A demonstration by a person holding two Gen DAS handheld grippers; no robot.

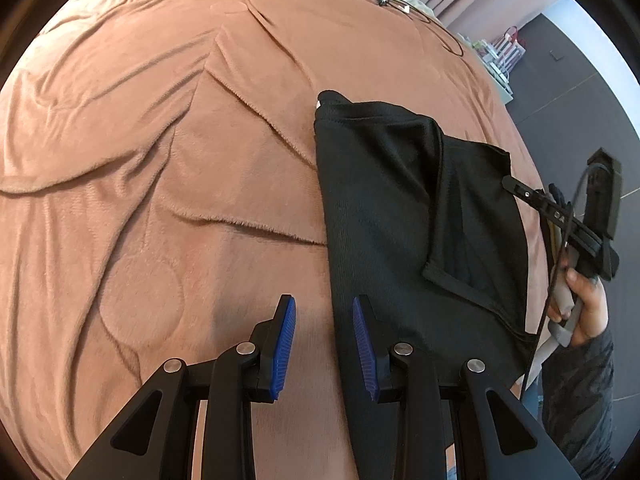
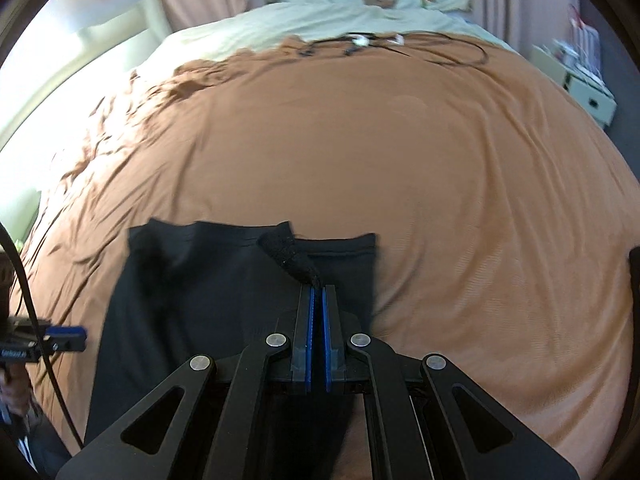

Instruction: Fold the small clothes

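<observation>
Mid-fold: our right gripper (image 2: 318, 292) pinches black knit garment (image 2: 200, 280) corner; left gripper (image 1: 324, 340) wide, empty. Next we carry flap across.

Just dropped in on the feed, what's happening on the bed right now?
A person is folding a small black garment laid on a brown blanket, using a handheld gripper in each hand. The right gripper is shut on a bunched edge of the garment and holds that part lifted, with one layer already turned over the rest. The left gripper is open, hovering at the garment's near left edge and gripping nothing. Some cables lie at the far end of the blanket.
</observation>
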